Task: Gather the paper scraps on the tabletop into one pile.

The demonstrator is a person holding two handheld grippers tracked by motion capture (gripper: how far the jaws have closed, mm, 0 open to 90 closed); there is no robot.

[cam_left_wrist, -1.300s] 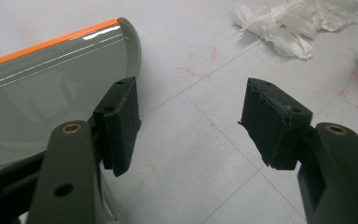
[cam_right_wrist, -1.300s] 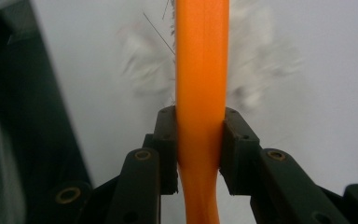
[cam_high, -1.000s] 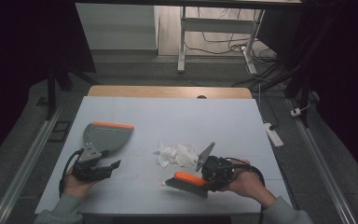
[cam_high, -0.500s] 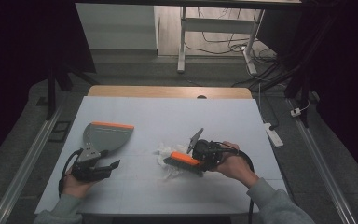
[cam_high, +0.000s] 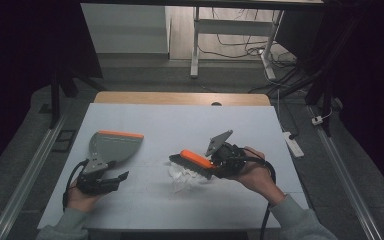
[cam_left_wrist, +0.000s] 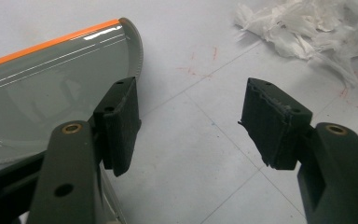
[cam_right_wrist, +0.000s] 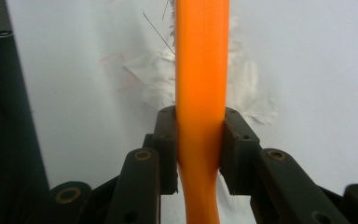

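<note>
I am carrying the brush (cam_high: pixel 192 162), pinched by its orange handle (cam_right_wrist: pixel 200 84) in my right gripper (cam_high: pixel 220 157), leftward from its earlier spot, so its bristles are now hanging over the crumpled white tissue scraps (cam_high: pixel 182 176), ready for sweeping. The grey dustpan (cam_high: pixel 112 145) is lying well left of the scraps, with nothing in it. My left gripper (cam_high: pixel 112 181) is resting just beside the dustpan, jaws spread, holding nothing.

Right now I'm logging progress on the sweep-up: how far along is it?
Done: the right gripper is shut on the brush by its orange handle. In hand: the brush is over the torn paper. Left: the paper is still on the table; the dustpan holds none, and the left gripper is open beside it.
</note>
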